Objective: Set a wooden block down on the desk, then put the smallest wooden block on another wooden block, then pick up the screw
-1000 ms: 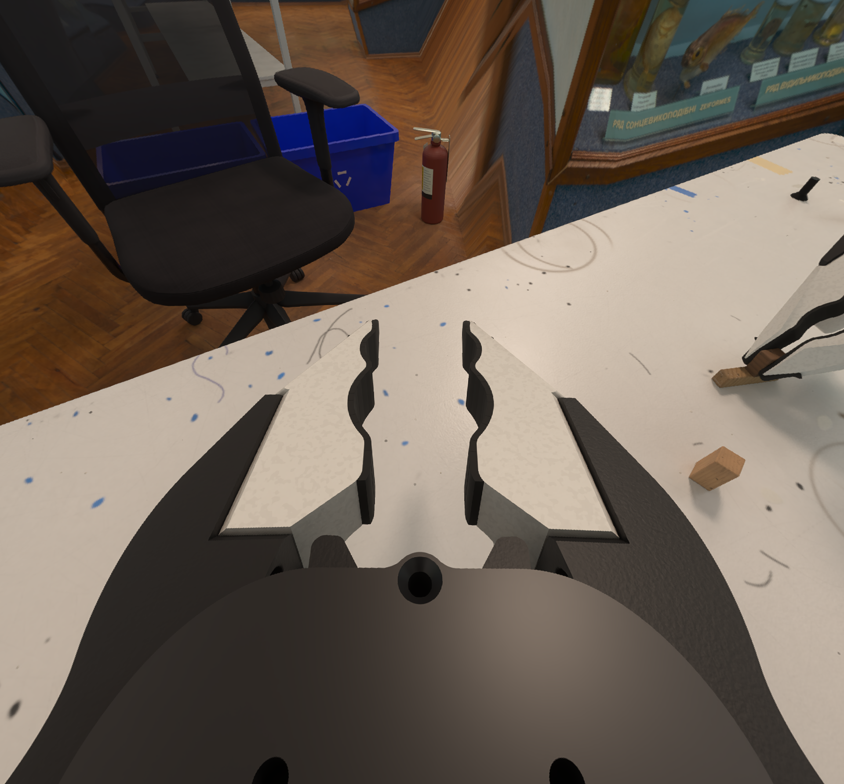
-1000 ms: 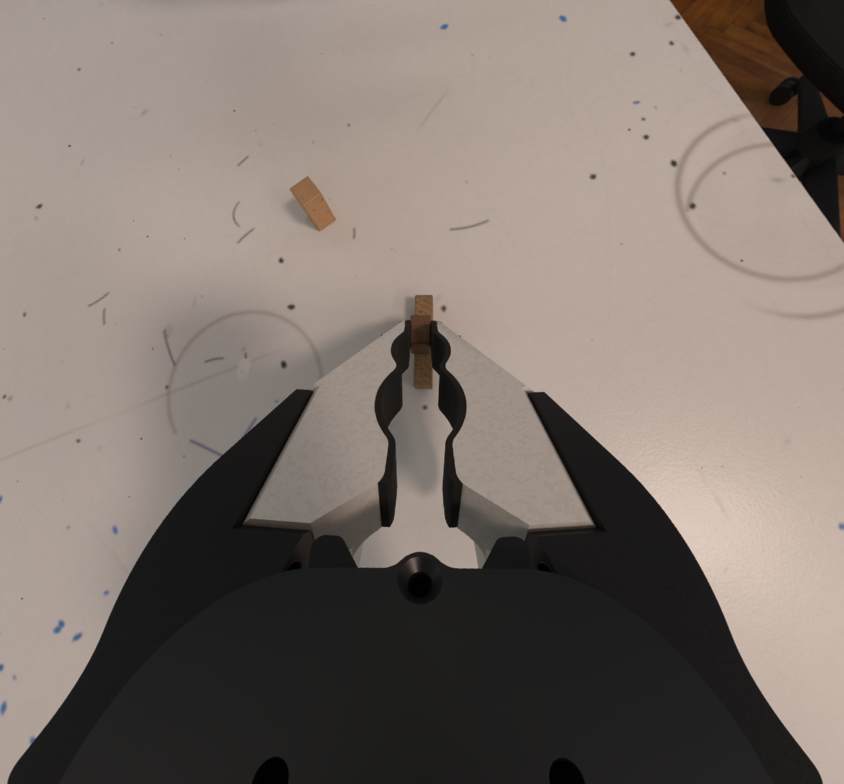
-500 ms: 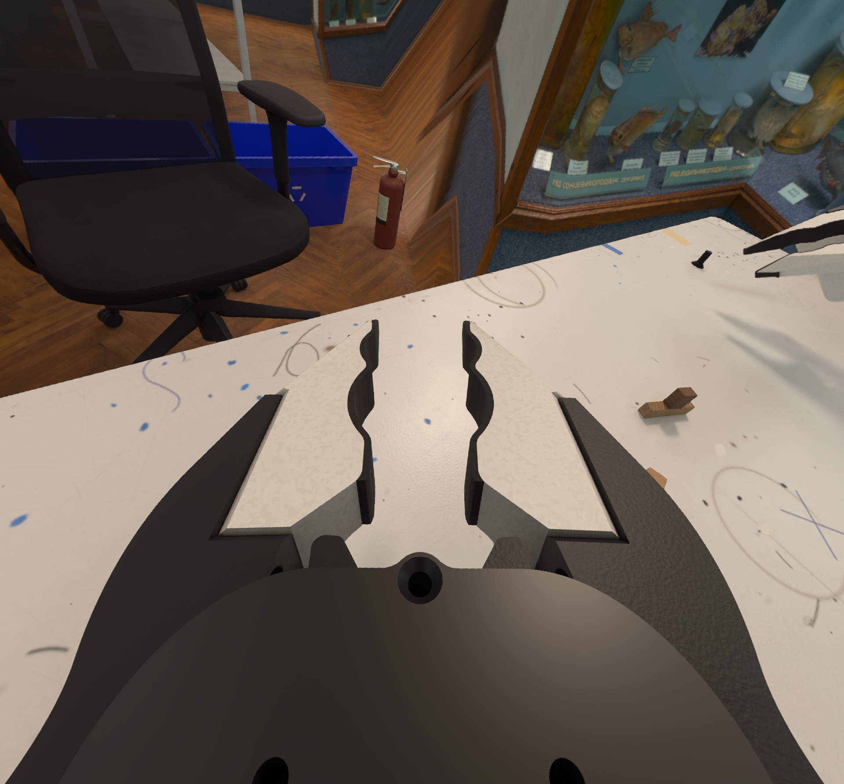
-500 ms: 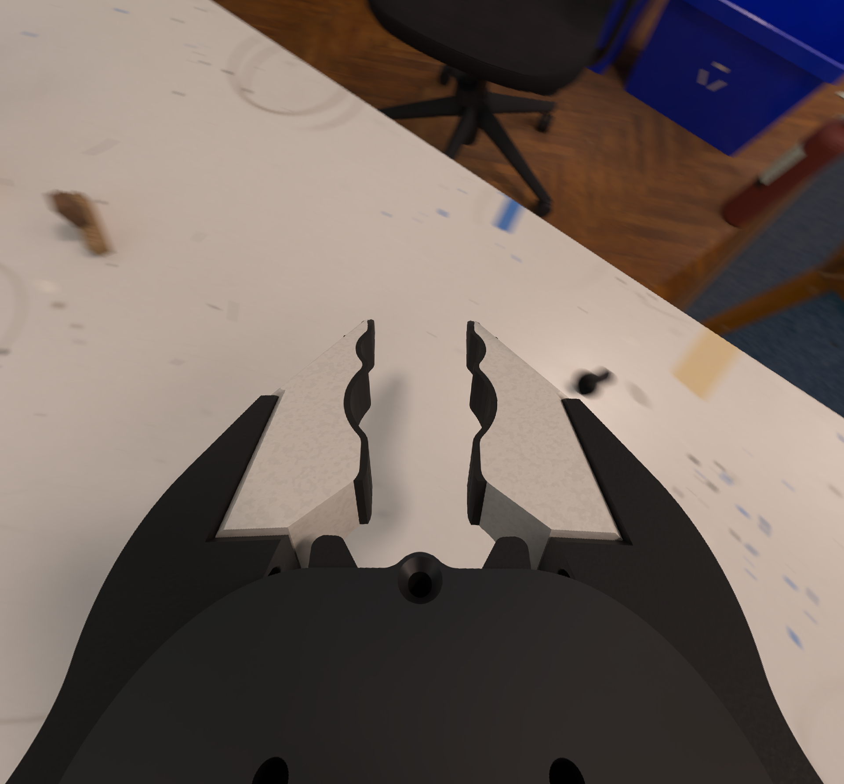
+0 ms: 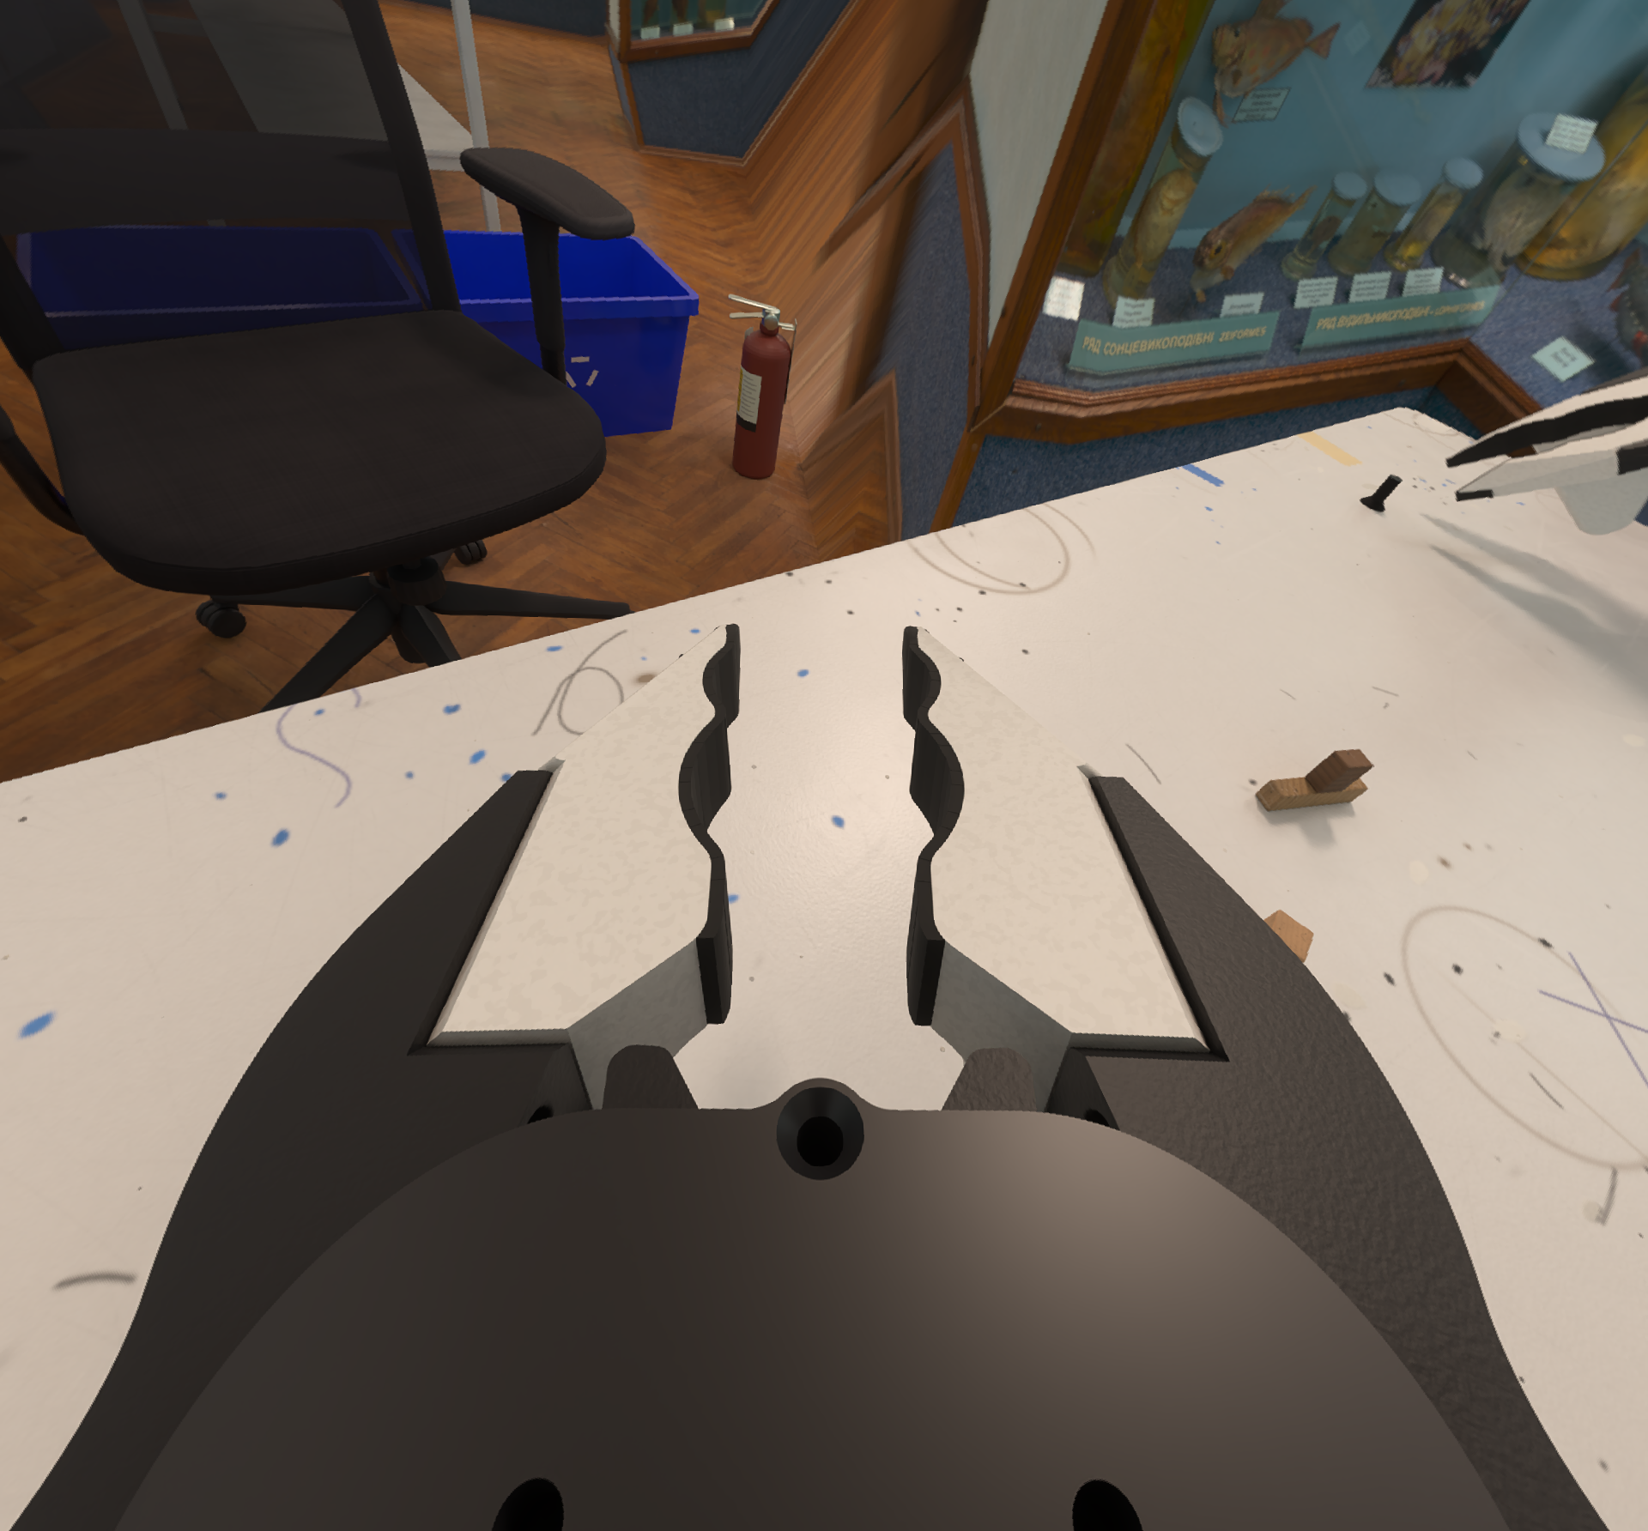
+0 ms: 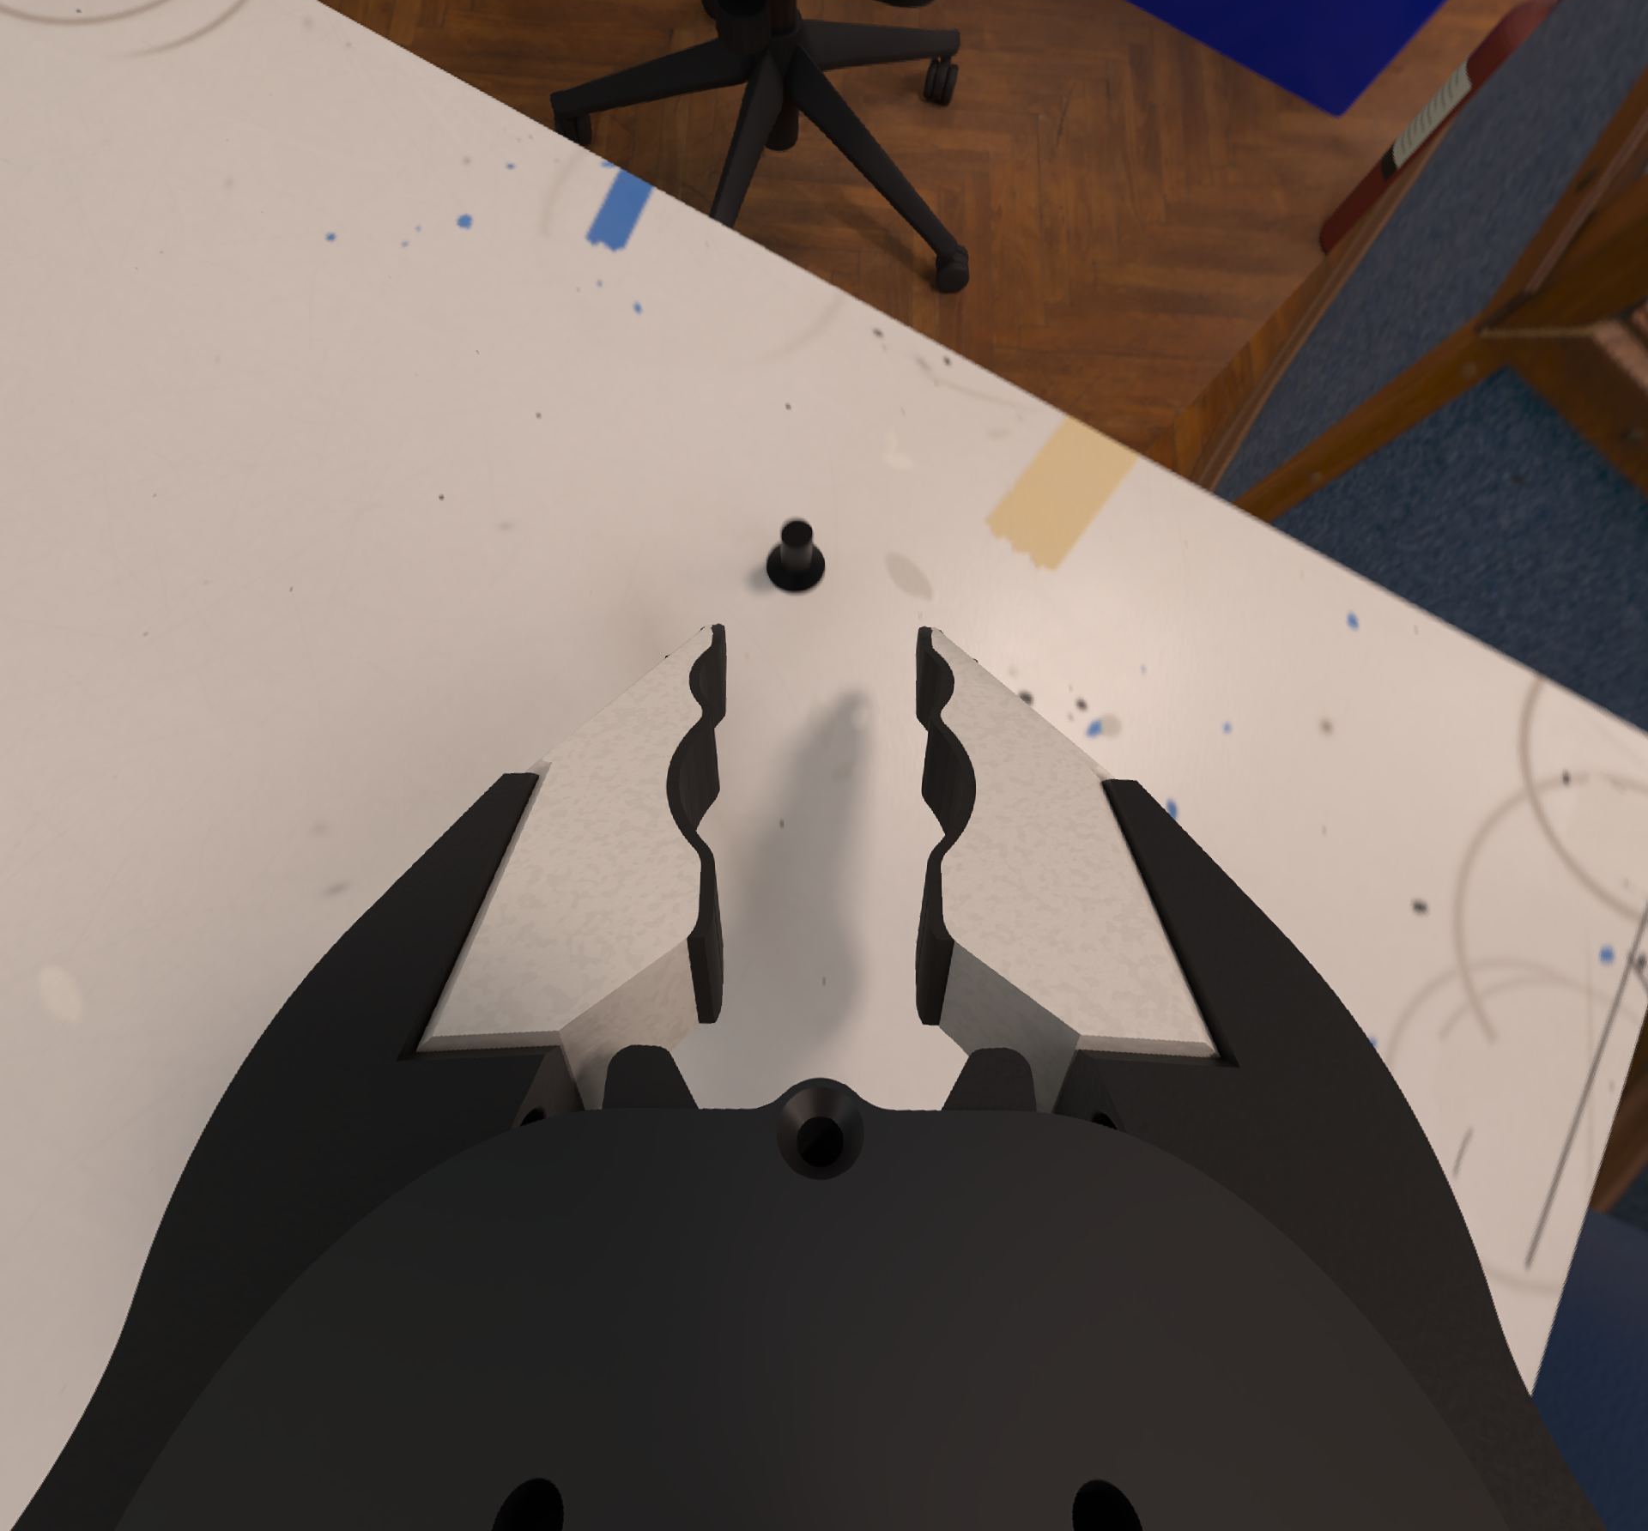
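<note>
The black screw (image 6: 795, 558) stands head down on the white desk (image 6: 312, 507), just ahead of my right gripper (image 6: 820, 641), which is open and empty. In the left wrist view the screw (image 5: 1380, 494) is far right, with the right gripper (image 5: 1462, 476) beside it. A small dark wooden block (image 5: 1340, 769) rests on a flat lighter block (image 5: 1293, 795) at the right. Another wooden block (image 5: 1290, 933) peeks out behind my left finger. My left gripper (image 5: 820, 641) is open and empty above the desk.
The desk edge runs diagonally close behind the screw, with a tan tape patch (image 6: 1061, 494) and blue tape (image 6: 620, 209) on it. Beyond it are a black office chair (image 5: 294, 409), a blue bin (image 5: 615, 329) and a red fire extinguisher (image 5: 761, 400).
My right gripper let go of the small block on the flat block, opened, and swung over to the screw. The left gripper's view shifted slightly and it stayed open.
</note>
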Controlling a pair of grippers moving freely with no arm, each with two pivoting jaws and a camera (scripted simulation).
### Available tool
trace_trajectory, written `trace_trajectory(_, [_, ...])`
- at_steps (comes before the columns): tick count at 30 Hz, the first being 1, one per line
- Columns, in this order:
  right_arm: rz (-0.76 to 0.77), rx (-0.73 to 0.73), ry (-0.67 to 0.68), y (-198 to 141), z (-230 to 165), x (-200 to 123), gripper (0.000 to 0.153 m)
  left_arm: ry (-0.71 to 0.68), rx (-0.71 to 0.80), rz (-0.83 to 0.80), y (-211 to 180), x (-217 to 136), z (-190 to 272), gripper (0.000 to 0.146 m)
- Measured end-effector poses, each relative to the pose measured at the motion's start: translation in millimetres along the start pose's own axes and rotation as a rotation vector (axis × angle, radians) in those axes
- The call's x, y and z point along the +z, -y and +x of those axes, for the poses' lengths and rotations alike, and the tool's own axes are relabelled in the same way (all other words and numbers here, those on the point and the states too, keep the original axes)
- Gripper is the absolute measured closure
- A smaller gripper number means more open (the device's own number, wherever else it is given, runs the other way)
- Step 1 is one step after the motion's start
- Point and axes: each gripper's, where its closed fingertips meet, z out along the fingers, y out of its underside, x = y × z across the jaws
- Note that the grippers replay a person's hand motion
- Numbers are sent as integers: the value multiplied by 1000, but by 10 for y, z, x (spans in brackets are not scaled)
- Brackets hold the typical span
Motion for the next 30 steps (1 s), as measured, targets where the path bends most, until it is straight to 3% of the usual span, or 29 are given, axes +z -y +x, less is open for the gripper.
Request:
trace_trajectory(8, [-40, -48, 54, 110, -84, 326, 107, -6, 17, -8, -17, 1, 28, 110])
trace_trajectory(21, [-92, -67, 78, 45, -51, 366, 108, -12, 31, -17, -31, 15, 49, 110])
trace_trajectory(27, [-95, -85, 71, 66, -54, 387, 138, -12, 29, -17, -31, 16, 46, 110])
trace_trajectory(30, [-104, -77, 80, 72, -69, 380, 145, -11, 30, -17, -30, 15, 44, 110])
